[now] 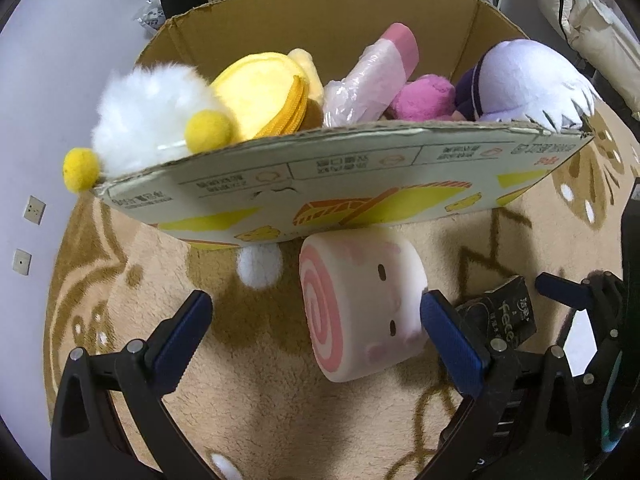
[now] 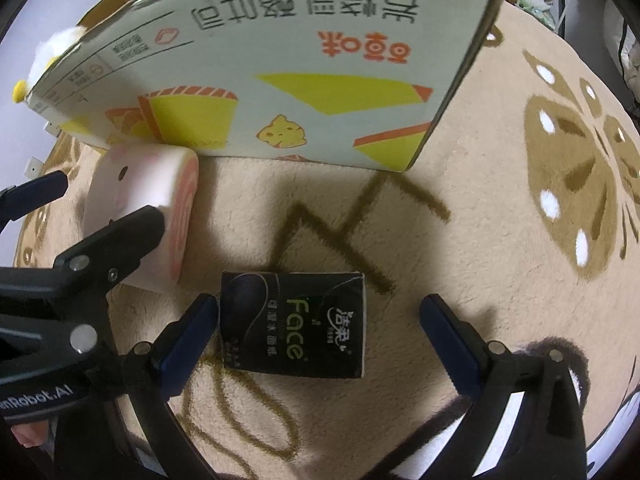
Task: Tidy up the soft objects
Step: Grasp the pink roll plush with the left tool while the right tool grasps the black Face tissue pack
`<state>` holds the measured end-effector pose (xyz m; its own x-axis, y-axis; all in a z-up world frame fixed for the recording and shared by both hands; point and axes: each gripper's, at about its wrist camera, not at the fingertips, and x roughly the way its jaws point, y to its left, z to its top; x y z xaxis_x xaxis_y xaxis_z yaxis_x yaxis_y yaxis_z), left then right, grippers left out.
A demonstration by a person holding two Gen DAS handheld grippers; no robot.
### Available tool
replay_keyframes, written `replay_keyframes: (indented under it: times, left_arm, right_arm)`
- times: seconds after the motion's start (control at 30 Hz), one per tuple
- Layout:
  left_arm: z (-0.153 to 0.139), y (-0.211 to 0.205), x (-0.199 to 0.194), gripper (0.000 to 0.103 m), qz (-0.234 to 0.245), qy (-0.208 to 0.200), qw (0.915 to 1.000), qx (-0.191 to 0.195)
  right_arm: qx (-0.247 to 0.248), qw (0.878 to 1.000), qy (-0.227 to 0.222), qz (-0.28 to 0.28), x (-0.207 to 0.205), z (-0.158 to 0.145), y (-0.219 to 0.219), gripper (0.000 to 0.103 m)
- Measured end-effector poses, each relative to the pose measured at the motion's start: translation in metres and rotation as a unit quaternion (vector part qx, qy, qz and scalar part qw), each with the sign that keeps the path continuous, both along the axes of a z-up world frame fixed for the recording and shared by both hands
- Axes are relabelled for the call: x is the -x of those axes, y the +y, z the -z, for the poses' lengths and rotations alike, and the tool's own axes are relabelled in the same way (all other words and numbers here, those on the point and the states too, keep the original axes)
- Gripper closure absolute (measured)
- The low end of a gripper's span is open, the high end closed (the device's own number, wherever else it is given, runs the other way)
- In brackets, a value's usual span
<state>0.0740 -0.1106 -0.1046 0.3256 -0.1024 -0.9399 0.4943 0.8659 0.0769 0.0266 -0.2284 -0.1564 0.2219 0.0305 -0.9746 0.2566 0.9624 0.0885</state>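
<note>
Left wrist view, L to R: white fluffy toy [image 1: 148, 116] w/ yellow pompoms is hanging over the left corner of the cardboard box [image 1: 340, 184]. Beside it inside the box: yellow zip pouch [image 1: 260, 96], pink plastic-wrapped piece [image 1: 372, 76], magenta plush [image 1: 424, 98], purple-and-white plush [image 1: 528, 84] at the right corner. Box is sitting on a beige rug [image 1: 256, 400] w/ brown pattern. A white ball [image 1: 259, 267] is lying on the rug just under the box's front wall. Left gripper [image 1: 316, 336] is standing wide open, empty; the pink swirl roll cushion [image 1: 360, 308] is lying on the rug between its fingers, touching the box front and pressing against the right finger. Black tissue pack [image 1: 500, 312] is lying just right of that.

Right wrist view, L to R: roll cushion [image 2: 160, 200] is sitting at the box [image 2: 280, 60] base, partly behind the left gripper's arm. Right gripper [image 2: 320, 334] is also wide open, holding nothing, straddling the tissue pack [image 2: 294, 324]; left finger is about touching the pack's edge, right finger is clear of it.
</note>
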Motion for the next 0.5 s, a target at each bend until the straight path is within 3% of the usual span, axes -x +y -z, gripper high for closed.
replay_keyframes:
  times: [0.2, 0.5]
  left_arm:
    - [-0.002, 0.000, 0.002, 0.000, 0.005, -0.008, 1.0000, -0.003]
    - [-0.003, -0.004, 0.005, 0.000, 0.002, -0.014, 0.9997, -0.018]
  right_arm:
    - [0.003, 1.000, 0.000, -0.003, -0.003, 0.006, 0.014, 0.004]
    - [-0.003, 1.000, -0.008, -0.006, 0.004, -0.003, -0.005, 0.005]
